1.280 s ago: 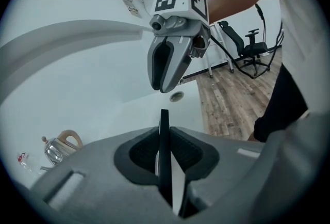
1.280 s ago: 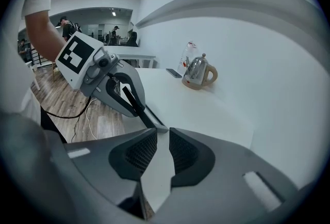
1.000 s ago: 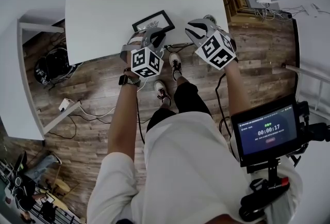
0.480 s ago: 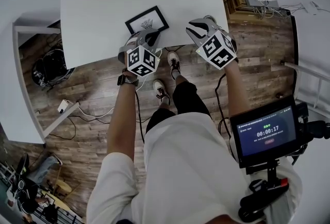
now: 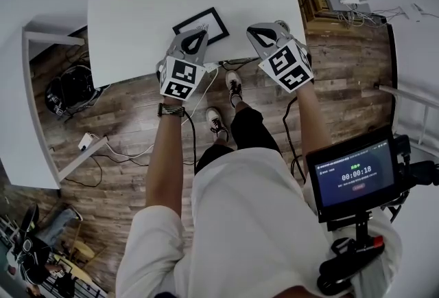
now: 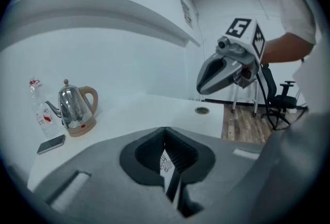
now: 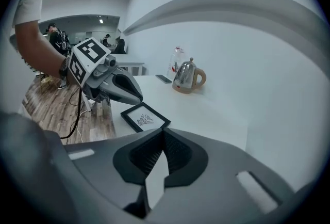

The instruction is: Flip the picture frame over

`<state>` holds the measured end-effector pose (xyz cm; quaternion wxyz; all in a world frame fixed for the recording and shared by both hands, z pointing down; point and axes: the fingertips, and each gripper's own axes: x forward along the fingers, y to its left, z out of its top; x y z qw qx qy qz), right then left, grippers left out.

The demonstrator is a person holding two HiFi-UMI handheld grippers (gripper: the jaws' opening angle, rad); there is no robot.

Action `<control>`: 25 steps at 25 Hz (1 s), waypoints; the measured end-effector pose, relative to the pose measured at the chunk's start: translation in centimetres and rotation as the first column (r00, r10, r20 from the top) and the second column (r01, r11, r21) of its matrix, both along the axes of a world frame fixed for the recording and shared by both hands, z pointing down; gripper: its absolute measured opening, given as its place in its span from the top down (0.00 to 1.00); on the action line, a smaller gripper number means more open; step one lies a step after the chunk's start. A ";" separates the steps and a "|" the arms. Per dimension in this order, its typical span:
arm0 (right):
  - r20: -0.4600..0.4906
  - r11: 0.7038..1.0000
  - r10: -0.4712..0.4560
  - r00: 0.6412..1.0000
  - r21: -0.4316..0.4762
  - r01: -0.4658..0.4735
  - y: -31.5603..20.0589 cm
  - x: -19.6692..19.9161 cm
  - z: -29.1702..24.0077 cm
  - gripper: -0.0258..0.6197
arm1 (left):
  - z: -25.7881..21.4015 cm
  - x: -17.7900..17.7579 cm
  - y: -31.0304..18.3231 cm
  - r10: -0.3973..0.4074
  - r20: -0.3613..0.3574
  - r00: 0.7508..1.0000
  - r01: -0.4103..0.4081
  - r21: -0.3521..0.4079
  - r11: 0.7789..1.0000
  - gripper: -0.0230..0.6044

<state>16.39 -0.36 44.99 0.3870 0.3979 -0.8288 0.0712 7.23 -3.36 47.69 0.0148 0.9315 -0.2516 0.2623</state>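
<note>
Picture frame point(image 5: 202, 22) now sits pinched in left tongs point(image 6: 165, 132); right tongs point(image 7: 163, 132) stay closed.

Kettle point(image 6: 76, 107), phone point(image 6: 50, 144), bottle point(image 6: 40, 109), white table point(image 5: 158, 8)

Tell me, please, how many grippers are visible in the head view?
2. The left gripper is at the table's near edge, shut on the frame's edge. The right gripper is to its right, over the same edge, empty.
</note>
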 end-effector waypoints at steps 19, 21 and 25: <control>0.319 0.899 0.182 0.930 0.330 -0.289 5.7 -2.1 -21.3 0.96 | -24.3 -5.9 6.1 -0.156 -0.309 0.938 0.230 0.222 0.948 0.96; 0.337 0.886 0.184 0.924 0.351 -0.304 6.3 -2.0 -23.0 0.96 | -25.8 -6.6 6.6 -0.170 -0.332 0.928 0.254 0.226 0.941 0.96; 0.368 0.867 0.183 0.912 0.377 -0.326 6.0 -2.1 -25.2 0.96 | -26.9 -7.9 6.3 -0.196 -0.365 0.910 0.286 0.211 0.935 0.96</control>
